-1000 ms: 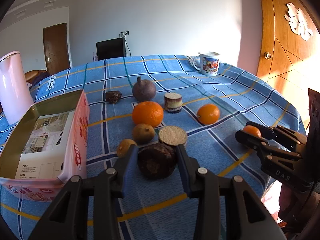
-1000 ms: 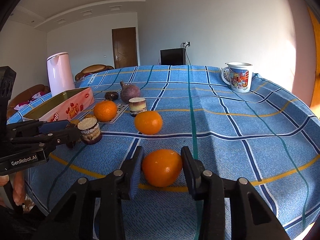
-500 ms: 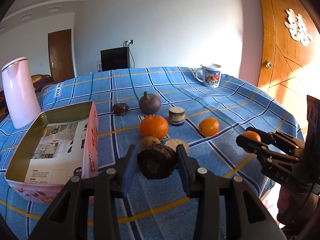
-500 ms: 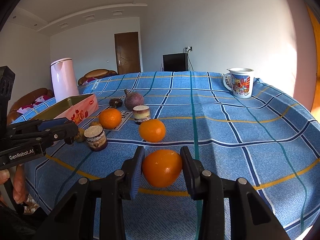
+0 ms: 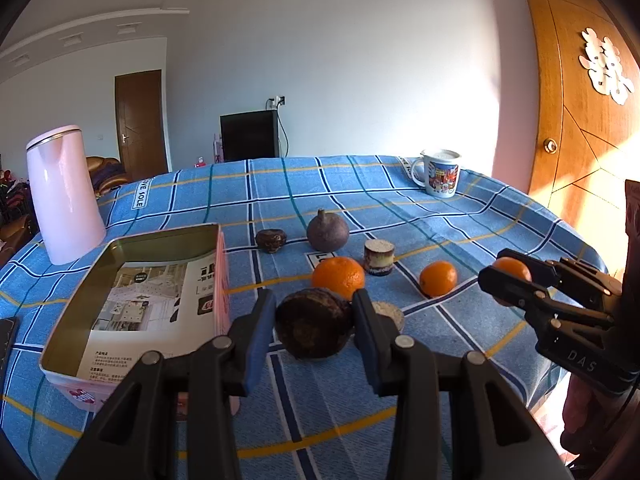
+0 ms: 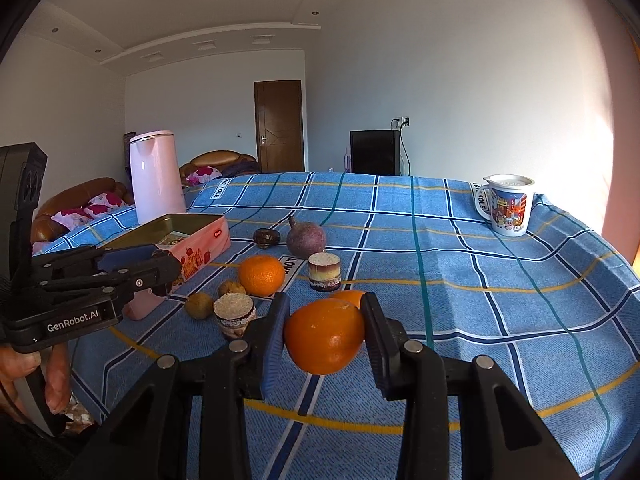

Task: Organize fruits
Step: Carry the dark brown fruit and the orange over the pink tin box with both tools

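Dark brown round fruit [image 5: 314,328] clamped above the cloth beside the open pink tin [image 5: 136,300]; orange [image 6: 325,334] likewise clamped and lifted; remaining oranges [image 5: 338,277], purple fruit [image 5: 327,232] lie loose

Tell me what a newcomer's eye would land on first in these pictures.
Each gripper holds a fruit above the blue checked tablecloth: the left gripper clamps a dark brown fruit, the right gripper an orange. Left of them lies an open pink tin with a printed sheet inside. A tall pink kettle stands behind the tin.
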Motion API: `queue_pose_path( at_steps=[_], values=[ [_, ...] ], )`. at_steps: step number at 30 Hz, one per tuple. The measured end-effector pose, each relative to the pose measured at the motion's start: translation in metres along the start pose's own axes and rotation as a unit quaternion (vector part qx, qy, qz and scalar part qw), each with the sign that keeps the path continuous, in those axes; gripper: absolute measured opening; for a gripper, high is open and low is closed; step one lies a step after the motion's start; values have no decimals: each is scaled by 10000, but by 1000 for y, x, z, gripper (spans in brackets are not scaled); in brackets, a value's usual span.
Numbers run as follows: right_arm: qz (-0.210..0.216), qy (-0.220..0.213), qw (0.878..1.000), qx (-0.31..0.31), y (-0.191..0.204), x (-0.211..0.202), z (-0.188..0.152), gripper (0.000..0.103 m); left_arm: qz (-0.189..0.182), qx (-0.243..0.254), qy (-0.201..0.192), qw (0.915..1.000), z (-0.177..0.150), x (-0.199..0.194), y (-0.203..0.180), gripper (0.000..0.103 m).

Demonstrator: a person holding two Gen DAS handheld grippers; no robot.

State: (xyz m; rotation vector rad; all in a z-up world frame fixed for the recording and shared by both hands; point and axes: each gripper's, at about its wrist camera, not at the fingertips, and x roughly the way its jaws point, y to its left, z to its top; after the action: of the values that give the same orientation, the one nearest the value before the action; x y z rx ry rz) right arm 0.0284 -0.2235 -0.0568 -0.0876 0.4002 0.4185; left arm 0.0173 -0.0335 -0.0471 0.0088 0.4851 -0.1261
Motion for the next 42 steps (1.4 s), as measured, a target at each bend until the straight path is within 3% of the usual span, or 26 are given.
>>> queue_pose_path(
  at_steps=[25,42],
  values=[
    [586,-174,9962,-613,50,25,49,39,423,-316,-163,9985,11,-5,43,41],
    [1118,3,9889,-979,103,71,85,39,928,-581,-165,9939,21,3,104,41]
  ],
)
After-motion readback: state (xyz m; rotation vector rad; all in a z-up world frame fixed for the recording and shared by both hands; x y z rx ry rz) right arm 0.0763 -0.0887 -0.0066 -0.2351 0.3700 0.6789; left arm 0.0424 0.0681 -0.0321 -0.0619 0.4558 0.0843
